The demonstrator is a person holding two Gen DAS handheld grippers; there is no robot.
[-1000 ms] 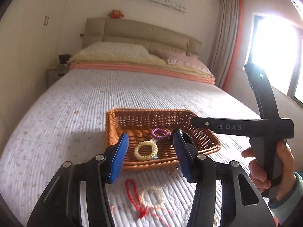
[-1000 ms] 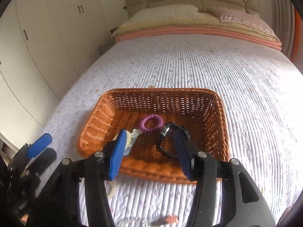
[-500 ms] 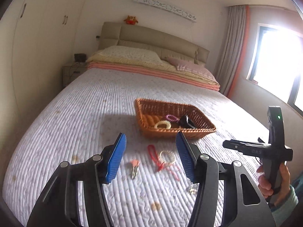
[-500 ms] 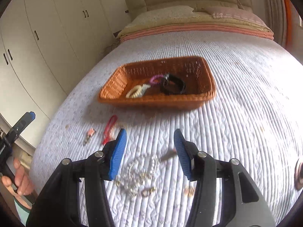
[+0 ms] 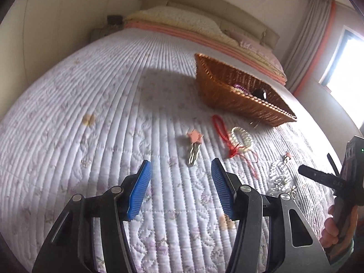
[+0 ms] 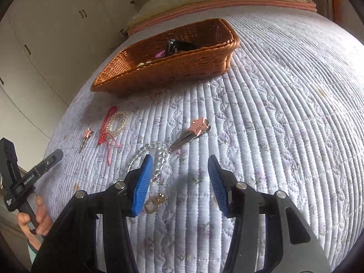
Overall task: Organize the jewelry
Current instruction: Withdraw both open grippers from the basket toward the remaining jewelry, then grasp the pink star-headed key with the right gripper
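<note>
A wicker basket (image 5: 227,91) (image 6: 182,66) on the bed holds a purple coil ring (image 6: 159,54) and a black item (image 6: 179,44). On the quilt lie a pink star hair clip (image 5: 193,146), a red cord with a pearl bracelet (image 5: 241,136) (image 6: 117,120), a clear bead chain (image 6: 157,157) and a pink clip (image 6: 193,132). My left gripper (image 5: 180,173) is open and empty, just short of the star clip. My right gripper (image 6: 178,167) is open and empty, low over the quilt, its left finger over the bead chain.
The quilted bed (image 5: 91,113) stretches back to pillows and a headboard (image 5: 204,0). White wardrobes (image 6: 45,34) stand on the left. A window (image 5: 348,68) is on the right. A small gold clasp (image 6: 154,202) lies near my right gripper.
Both grippers have drawn back from the basket and dropped low toward the loose jewelry on the quilt. Both stay open and empty.
</note>
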